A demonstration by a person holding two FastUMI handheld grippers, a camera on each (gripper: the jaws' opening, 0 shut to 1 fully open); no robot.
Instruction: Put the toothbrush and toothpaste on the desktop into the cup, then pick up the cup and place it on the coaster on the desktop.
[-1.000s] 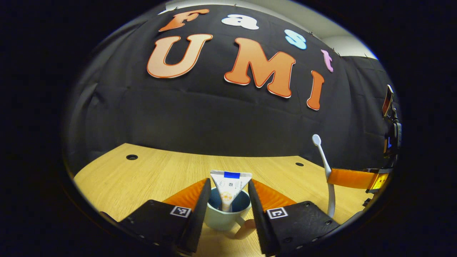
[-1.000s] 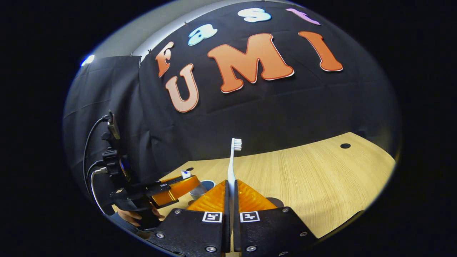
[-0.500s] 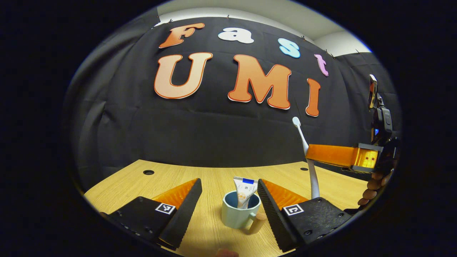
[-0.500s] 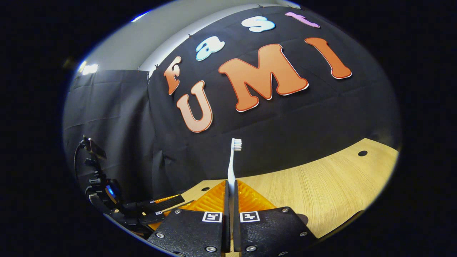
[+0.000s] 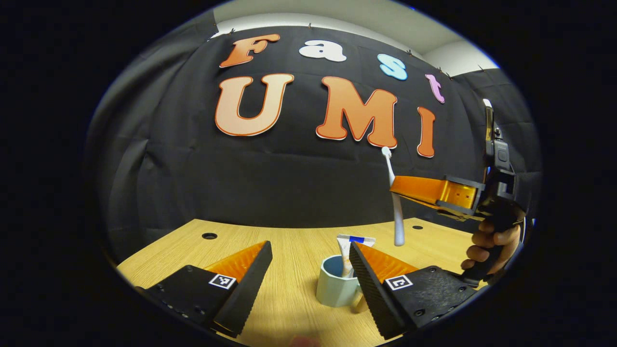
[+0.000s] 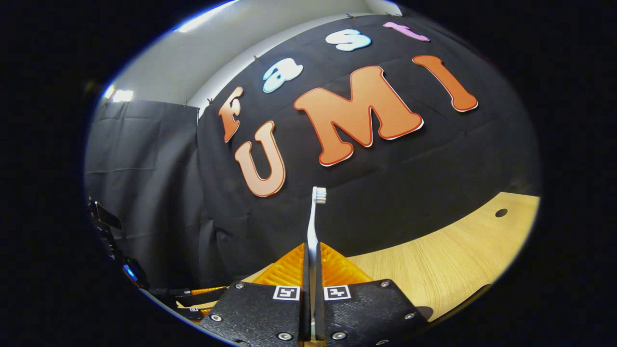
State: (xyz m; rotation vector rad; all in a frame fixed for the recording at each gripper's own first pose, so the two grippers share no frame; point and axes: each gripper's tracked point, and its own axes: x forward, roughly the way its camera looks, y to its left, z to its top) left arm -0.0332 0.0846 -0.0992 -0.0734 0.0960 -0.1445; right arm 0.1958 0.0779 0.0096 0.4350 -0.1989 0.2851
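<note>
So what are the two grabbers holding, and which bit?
The right gripper pinches the thin white plastic toothbrush around its handle, bristles up. The left gripper is open and holds nothing.

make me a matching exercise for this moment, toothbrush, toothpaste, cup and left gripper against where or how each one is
Things:
1. toothbrush
2. toothpaste
3. cup
4. left gripper

States:
a. open, with nothing between its fingers
b. standing inside the cup
c. on the wooden desktop
d. clamped in the right gripper, held in the air

Pairs: 1-d, 2-b, 3-c, 4-a
</note>
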